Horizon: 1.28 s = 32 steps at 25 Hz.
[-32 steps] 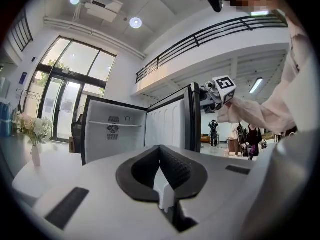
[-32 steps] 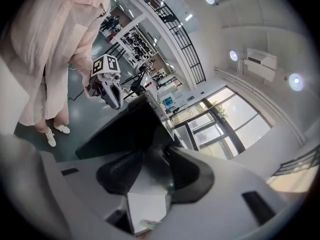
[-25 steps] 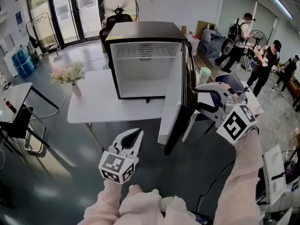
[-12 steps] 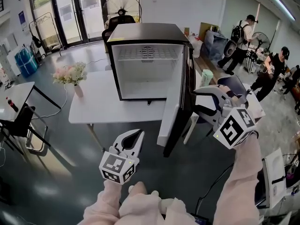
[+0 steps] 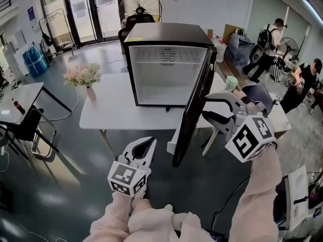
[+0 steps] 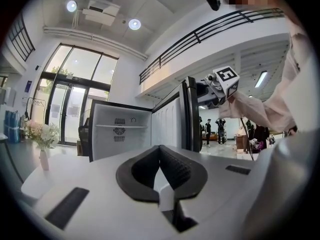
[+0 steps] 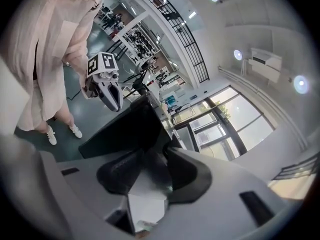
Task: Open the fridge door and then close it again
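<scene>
step: closing, I reckon | mini fridge [image 5: 166,33] on table [image 5: 116,112], door [image 5: 193,112] half open | right gripper [image 5: 205,107] jaws apart, empty, nosed against door's outside, looks set to shove it shut | left gripper [image 5: 150,143] jaws together, empty, parked low

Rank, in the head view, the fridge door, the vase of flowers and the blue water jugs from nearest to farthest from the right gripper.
1. Fridge door: directly beside the right gripper, on its left.
2. Vase of flowers: on the white table, left of the fridge.
3. Blue water jugs: far left, near the glass doors.
</scene>
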Tool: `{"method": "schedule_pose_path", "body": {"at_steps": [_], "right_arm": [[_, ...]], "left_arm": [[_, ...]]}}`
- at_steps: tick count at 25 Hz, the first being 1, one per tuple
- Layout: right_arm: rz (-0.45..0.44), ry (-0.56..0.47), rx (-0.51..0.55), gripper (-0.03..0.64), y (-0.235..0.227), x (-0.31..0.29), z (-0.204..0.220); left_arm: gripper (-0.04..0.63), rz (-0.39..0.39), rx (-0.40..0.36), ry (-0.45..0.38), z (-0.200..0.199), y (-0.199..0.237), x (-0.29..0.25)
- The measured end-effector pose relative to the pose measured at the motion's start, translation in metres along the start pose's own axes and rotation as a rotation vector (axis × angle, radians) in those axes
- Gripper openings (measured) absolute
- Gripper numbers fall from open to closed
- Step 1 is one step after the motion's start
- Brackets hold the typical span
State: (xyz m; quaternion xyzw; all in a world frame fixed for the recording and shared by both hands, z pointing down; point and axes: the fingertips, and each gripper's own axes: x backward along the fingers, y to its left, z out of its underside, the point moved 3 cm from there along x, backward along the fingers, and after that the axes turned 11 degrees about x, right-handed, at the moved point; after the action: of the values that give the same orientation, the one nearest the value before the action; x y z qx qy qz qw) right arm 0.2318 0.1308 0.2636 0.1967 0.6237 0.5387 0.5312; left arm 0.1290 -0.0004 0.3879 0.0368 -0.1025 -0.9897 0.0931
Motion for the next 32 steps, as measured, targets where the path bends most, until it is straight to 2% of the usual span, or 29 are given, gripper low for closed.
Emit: {"method": "schedule_pose_path", "body": {"at_steps": [9,19,32], "right_arm": [[0.023,-0.002,0.005,0.141,-0.017,-0.039,-0.025],[0.024,0.078,0.102,0.107,-0.036,-0.08,-0.042],[0.004,0.047,0.088,0.087,-0.062,-0.13,-0.056]], "left_arm": [[0.011,-0.042,0.019,-0.003,-0.005,0.039,0.011],[0.011,-0.066,0.039,0.004,-0.009,0.07,0.008],[0.011,-0.096,0.06,0.015,-0.013,0.12,0.009]]}}
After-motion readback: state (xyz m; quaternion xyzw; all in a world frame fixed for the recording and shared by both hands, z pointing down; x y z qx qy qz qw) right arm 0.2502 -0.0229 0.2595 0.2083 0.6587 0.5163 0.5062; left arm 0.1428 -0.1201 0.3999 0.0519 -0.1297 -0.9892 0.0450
